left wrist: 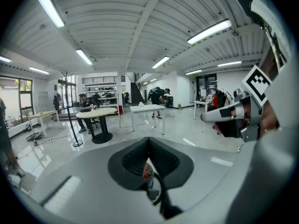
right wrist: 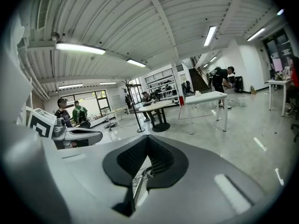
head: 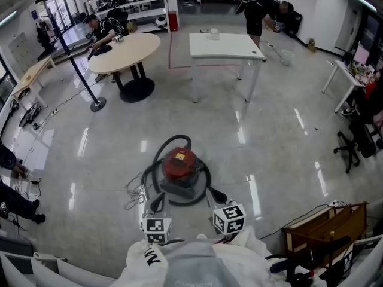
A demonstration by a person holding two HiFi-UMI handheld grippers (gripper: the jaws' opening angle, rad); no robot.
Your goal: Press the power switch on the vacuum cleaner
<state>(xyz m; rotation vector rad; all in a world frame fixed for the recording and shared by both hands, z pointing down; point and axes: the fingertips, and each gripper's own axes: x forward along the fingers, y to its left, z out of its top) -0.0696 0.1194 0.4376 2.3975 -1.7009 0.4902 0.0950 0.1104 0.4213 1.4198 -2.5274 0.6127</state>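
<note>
Red on top and grey below, the vacuum cleaner stands on the floor just ahead of and below both tools, roughly midway between their tips. Its black hose loops round it on the far side. The left gripper has its jaws pressed together with nothing held. Through the slot behind its tips, the left gripper view shows a sliver of the red top. The right gripper is likewise closed and empty, and its own view shows only floor and loose cables below. Neither tool touches the machine, so the step in hand looks like the approach, with the press not yet made. I cannot make out the power switch in any view. The next move probably calls for finding it on the top or on the grey part nearest the tools. Then one closed tip should come down squarely onto it, clear of the hose. The machine appears to be a squat drum standing upright, so its long axis likely runs vertically, with the red top facing up toward the tools and the grey lower part toward them.
</note>
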